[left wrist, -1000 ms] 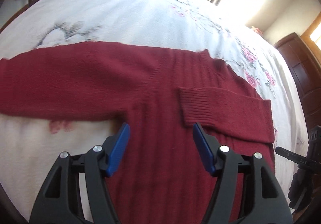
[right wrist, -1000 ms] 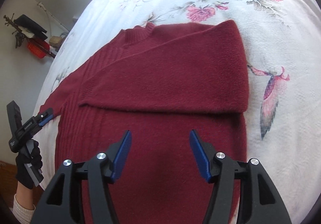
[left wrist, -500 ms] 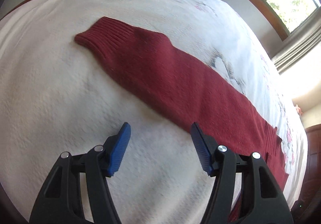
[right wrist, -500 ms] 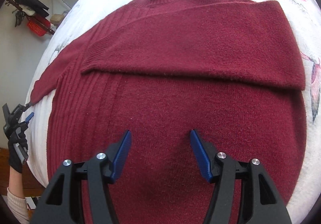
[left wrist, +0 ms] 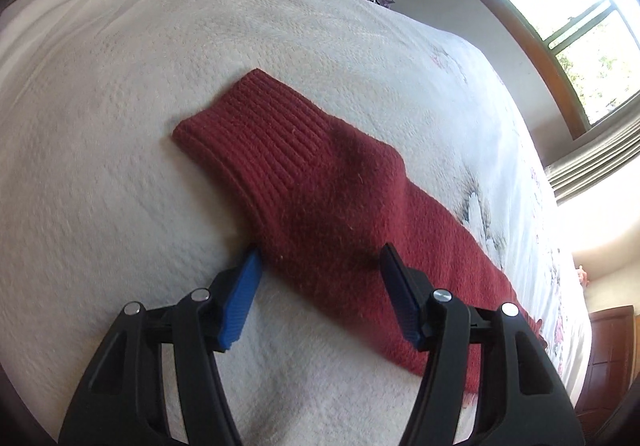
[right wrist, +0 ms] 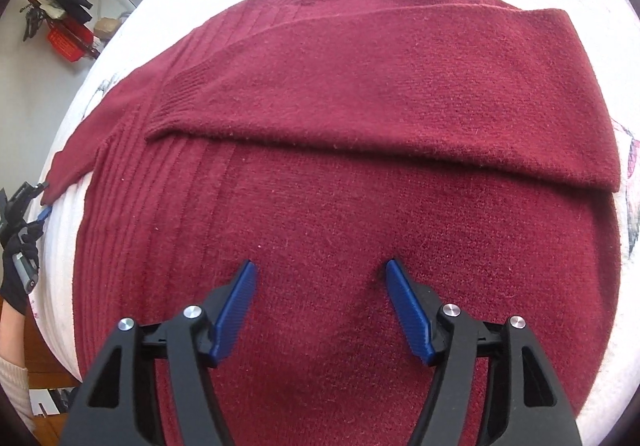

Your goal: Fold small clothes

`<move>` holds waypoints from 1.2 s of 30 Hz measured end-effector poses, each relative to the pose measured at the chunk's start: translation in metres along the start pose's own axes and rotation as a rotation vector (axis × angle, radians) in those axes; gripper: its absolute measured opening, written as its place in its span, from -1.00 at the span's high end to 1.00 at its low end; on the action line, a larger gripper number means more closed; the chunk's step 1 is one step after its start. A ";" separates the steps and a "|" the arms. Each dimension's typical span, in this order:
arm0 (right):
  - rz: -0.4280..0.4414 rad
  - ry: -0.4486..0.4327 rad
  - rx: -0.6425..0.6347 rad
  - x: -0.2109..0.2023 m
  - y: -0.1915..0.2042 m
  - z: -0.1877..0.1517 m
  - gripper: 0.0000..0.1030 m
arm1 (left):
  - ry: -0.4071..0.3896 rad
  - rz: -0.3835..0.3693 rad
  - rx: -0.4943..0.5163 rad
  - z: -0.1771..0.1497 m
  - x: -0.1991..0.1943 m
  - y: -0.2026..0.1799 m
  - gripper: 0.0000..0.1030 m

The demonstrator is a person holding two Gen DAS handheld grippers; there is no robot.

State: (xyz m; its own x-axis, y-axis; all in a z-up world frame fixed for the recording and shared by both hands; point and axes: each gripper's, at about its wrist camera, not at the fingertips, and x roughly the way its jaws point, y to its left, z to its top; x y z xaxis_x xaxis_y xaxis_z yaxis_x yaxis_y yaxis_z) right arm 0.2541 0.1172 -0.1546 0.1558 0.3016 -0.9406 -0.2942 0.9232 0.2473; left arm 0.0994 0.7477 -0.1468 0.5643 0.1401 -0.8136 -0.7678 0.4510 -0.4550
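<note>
On the white bed (left wrist: 120, 126) lies one dark red knitted sweater (right wrist: 360, 206), spread flat with its neck toward the far side. A second ago the left gripper (left wrist: 320, 258) was over the body of the garment near the armpit; it has since swung out along the outstretched left sleeve (left wrist: 340, 206) and come down close, so that its two blue fingers (left wrist: 240, 294) now straddle the sleeve just short of the ribbed cuff (left wrist: 256, 126). They are spread apart with nothing between them pinched yet. The right gripper (right wrist: 320, 278) has meanwhile dropped lower over the sweater's middle; its fingers too are apart, hovering at or just touching the knit, and I cannot tell which.

To my eye that means the second sleeve is about to be taken: the right sleeve (right wrist: 400, 118) is already folded across the chest, and the left one has yet to follow, with the right gripper seemingly steadying the body.

Counting: one sweater, two sleeves (one folded in, one still stretched out), two grippers with two fingers each, and one gloved hand (right wrist: 18, 266) showing at the edge of the right wrist view, holding the left gripper.
</note>
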 end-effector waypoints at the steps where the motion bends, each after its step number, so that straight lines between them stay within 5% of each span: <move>1: 0.002 -0.002 0.003 0.001 0.000 0.000 -0.37 | -0.001 0.002 0.004 0.002 0.001 0.000 -0.15; 6: -0.003 -0.007 0.001 0.004 0.002 -0.001 -0.41 | -0.012 0.017 0.005 0.008 0.004 -0.004 -0.06; 12: -0.013 -0.008 -0.018 0.003 0.003 -0.001 -0.42 | -0.040 0.020 0.036 0.011 -0.003 -0.010 0.90; 24: 0.011 -0.042 0.008 -0.012 0.002 -0.011 -0.35 | -0.106 -0.152 0.257 -0.022 -0.058 -0.105 0.91; 36: 0.034 -0.090 0.036 -0.046 -0.022 -0.036 -0.29 | 0.013 -0.345 0.458 -0.132 -0.042 -0.231 0.91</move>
State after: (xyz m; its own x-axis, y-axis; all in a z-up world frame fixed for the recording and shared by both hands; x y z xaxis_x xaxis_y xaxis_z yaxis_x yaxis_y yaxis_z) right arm 0.2197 0.0749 -0.1253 0.2305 0.3519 -0.9072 -0.2670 0.9194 0.2888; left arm 0.2128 0.5214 -0.0551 0.7532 -0.0928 -0.6512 -0.3284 0.8047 -0.4945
